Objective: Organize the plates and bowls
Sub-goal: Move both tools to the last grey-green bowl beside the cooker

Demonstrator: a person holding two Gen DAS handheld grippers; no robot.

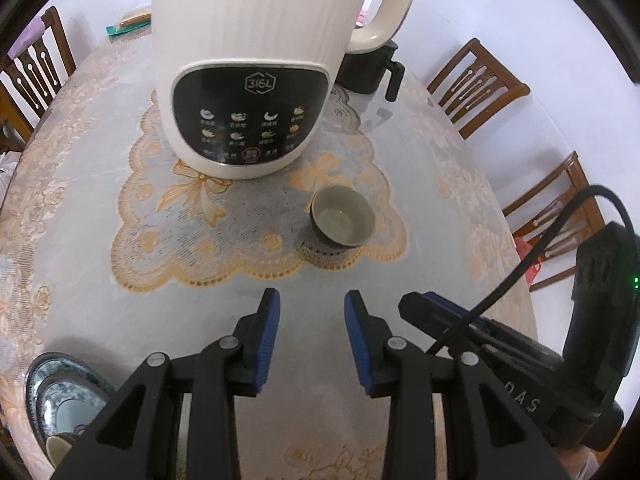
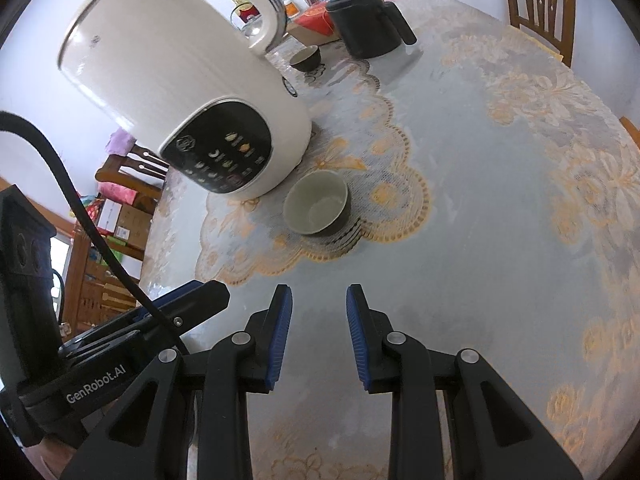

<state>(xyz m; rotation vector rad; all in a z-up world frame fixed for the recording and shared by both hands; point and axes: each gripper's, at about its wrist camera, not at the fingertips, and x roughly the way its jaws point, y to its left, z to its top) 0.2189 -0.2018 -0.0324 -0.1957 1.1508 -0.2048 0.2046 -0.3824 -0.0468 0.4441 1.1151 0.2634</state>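
A small dark bowl with a pale green inside (image 1: 343, 216) stands upright on the lace doily, just ahead of both grippers; it also shows in the right wrist view (image 2: 318, 203). My left gripper (image 1: 312, 300) is open and empty above the table, a short way before the bowl. My right gripper (image 2: 319, 296) is open and empty, also short of the bowl; it shows at the right in the left wrist view (image 1: 424, 304). A stack of blue-patterned plates with a small bowl on top (image 1: 60, 404) sits at the near left. A second dark bowl (image 2: 306, 58) stands far back.
A large cream appliance with a black control panel (image 1: 256, 60) stands on the doily behind the bowl. A black jug (image 2: 366, 24) is beyond it. Wooden chairs (image 1: 476, 80) ring the round table (image 1: 80, 240). Boxes and bottles (image 2: 316, 16) clutter the far side.
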